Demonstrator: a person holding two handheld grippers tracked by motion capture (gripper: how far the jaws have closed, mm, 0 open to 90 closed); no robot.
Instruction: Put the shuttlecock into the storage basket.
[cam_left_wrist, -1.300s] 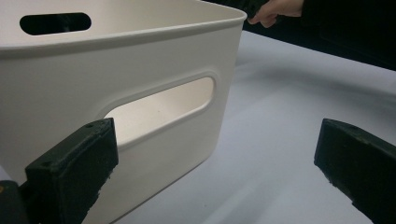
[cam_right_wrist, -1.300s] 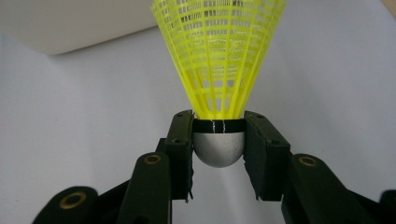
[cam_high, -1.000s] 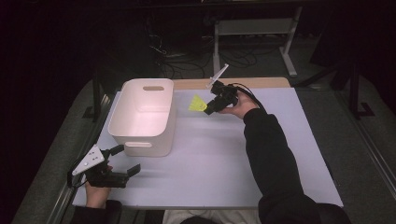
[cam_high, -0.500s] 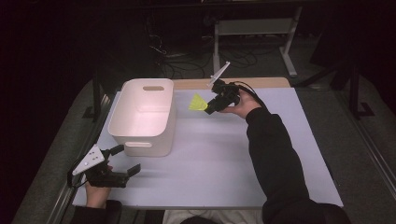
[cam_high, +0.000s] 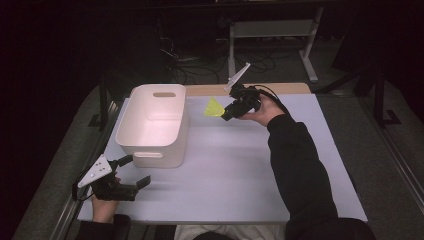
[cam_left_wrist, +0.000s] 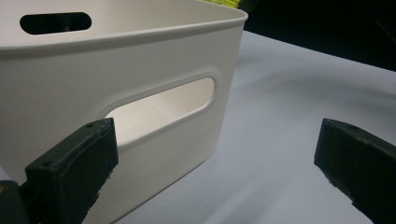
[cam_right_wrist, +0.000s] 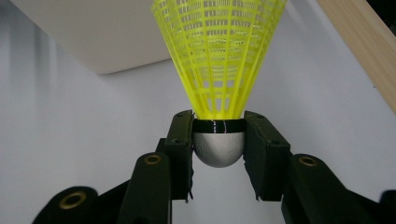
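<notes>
In the right tool (cam_right_wrist: 218, 140), a yellow mesh-skirted, grey-capped shuttlecock (cam_right_wrist: 218, 60).

The shuttlecock (cam_right_wrist: 219, 60) had a bright yellow skirt in an open mesh of small squares, a thin black band, and a silver-grey rounded cap. The bin (cam_high: 155, 125) was plain off-white. The table (cam_high: 240, 170) was pale lavender-grey with a light wood strip (cam_high: 280, 89) at its far edge. Both grippers' jaws were black.

Shuttlecock (cam_high: 214, 108) just right of the bin (cam_high: 152, 125).
</notes>
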